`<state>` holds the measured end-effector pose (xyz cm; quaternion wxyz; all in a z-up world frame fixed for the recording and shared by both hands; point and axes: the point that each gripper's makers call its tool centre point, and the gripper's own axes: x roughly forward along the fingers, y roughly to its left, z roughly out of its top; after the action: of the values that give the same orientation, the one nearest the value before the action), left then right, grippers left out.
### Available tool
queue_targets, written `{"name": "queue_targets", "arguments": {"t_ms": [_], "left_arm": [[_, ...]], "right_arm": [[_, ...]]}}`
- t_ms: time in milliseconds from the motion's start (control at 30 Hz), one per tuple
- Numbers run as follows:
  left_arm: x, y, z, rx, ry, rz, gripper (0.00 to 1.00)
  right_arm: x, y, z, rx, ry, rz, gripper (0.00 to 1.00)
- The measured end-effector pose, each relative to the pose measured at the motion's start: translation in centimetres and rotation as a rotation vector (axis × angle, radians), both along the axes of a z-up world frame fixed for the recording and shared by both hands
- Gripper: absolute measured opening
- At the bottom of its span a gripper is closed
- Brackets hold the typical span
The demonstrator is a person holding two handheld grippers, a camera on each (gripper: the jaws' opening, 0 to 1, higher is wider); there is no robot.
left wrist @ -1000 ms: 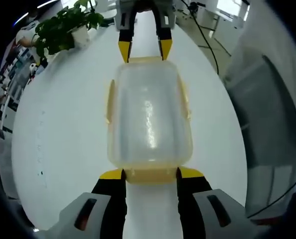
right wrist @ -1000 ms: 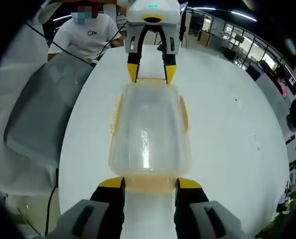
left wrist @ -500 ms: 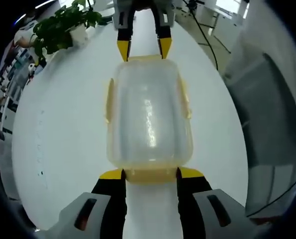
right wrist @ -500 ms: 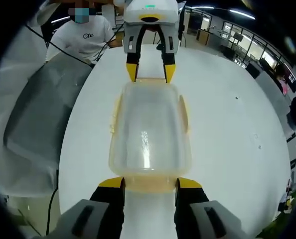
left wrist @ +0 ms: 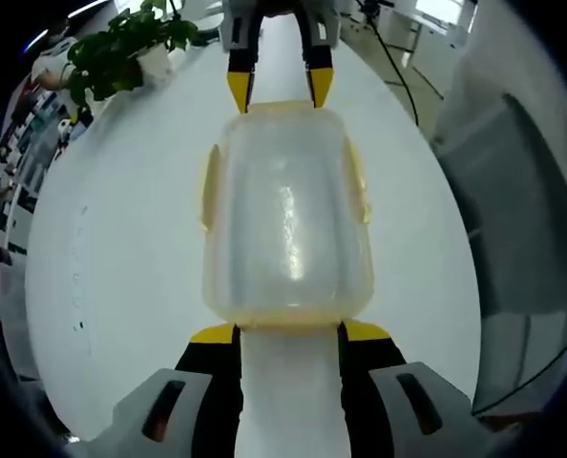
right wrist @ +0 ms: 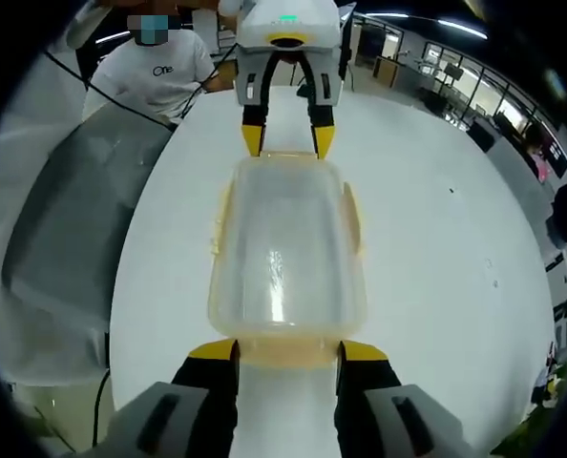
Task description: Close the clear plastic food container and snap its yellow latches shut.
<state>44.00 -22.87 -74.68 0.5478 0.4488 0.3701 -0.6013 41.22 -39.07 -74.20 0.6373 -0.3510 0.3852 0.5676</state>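
The clear plastic food container (left wrist: 285,219) lies lengthwise on the white table (left wrist: 112,258) with its lid on. Yellow latches (left wrist: 208,186) stick out from its long sides. My left gripper (left wrist: 288,334) is open, its yellow-tipped jaws standing either side of the container's near end. My right gripper (left wrist: 276,91) is open at the far end. In the right gripper view the container (right wrist: 285,248) runs away from my right gripper (right wrist: 287,351), whose jaws flank the near yellow end latch (right wrist: 285,355). The left gripper (right wrist: 286,141) stands at the far end.
A potted plant (left wrist: 121,52) stands at the table's far left edge. A grey cover (left wrist: 513,219) lies off the right side, also seen as the grey cover (right wrist: 69,219). A person in a white T-shirt (right wrist: 164,62) sits behind the table. A cable (left wrist: 393,72) hangs nearby.
In the left gripper view the yellow end latch between my left jaws has dropped out of sight under the container's near end. The right gripper view is nearly unchanged.
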Motion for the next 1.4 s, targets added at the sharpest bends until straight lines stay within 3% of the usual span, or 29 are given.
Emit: {"name": "queue_targets", "arguments": {"t_ms": [233,300,433,500,567,600,667,733,833,900,967,1033,1133,1200,1333,1400], "left_arm": [[0.1,1.2,0.3,-0.009,-0.006,0.040,0.33],[0.2,1.6,0.7,-0.039,0.000,0.077,0.33],[0.1,2.4,1.5,-0.091,0.030,0.177,0.38],[0.2,2.4,2.0,-0.134,0.045,0.240,0.37],[0.2,1.8,2.4,-0.193,0.087,0.321,0.38],[0.2,1.6,2.6,-0.220,0.118,0.390,0.39],[0.5,1.1,3.0,-0.259,0.131,0.451,0.41],[0.4,0.0,3.6,-0.328,0.191,0.556,0.42],[0.0,-1.4,4.4,-0.420,0.310,0.721,0.45],[-0.2,-1.5,4.3,-0.425,0.341,0.830,0.47],[-0.1,-1.3,3.9,-0.427,0.343,0.924,0.49],[0.2,-0.7,3.2,-0.411,0.309,0.980,0.48],[0.2,-0.4,2.3,-0.395,0.291,1.055,0.49],[0.6,-0.4,2.2,-0.418,0.290,1.113,0.50],[0.8,-0.6,2.2,-0.434,0.282,1.136,0.44],[1.0,-0.3,1.6,-0.414,0.228,1.166,0.46]], "right_arm": [[-0.3,-0.4,0.9,0.016,-0.003,-0.032,0.47],[-0.6,-0.7,1.4,0.046,0.026,-0.073,0.41],[-0.6,-1.5,1.9,0.094,0.063,-0.205,0.43],[-0.2,-1.9,2.1,0.118,0.062,-0.292,0.37],[-0.1,-1.9,2.3,0.154,0.084,-0.391,0.37],[-0.4,-1.6,2.5,0.186,0.122,-0.450,0.38],[-1.3,-0.9,2.6,0.227,0.200,-0.507,0.39],[-1.1,-0.4,2.9,0.259,0.191,-0.551,0.34],[0.2,-0.5,3.2,0.288,0.186,-0.752,0.30],[0.6,-0.3,3.2,0.306,0.209,-0.844,0.27],[0.7,0.1,3.2,0.328,0.236,-0.920,0.22],[0.4,0.3,2.6,0.311,0.245,-0.981,0.23],[0.6,0.0,1.8,0.254,0.199,-1.007,0.27],[1.1,-0.1,1.9,0.256,0.178,-1.038,0.27],[1.3,0.8,1.7,0.253,0.216,-1.078,0.28],[1.4,0.9,1.3,0.226,0.197,-1.059,0.29]]}}
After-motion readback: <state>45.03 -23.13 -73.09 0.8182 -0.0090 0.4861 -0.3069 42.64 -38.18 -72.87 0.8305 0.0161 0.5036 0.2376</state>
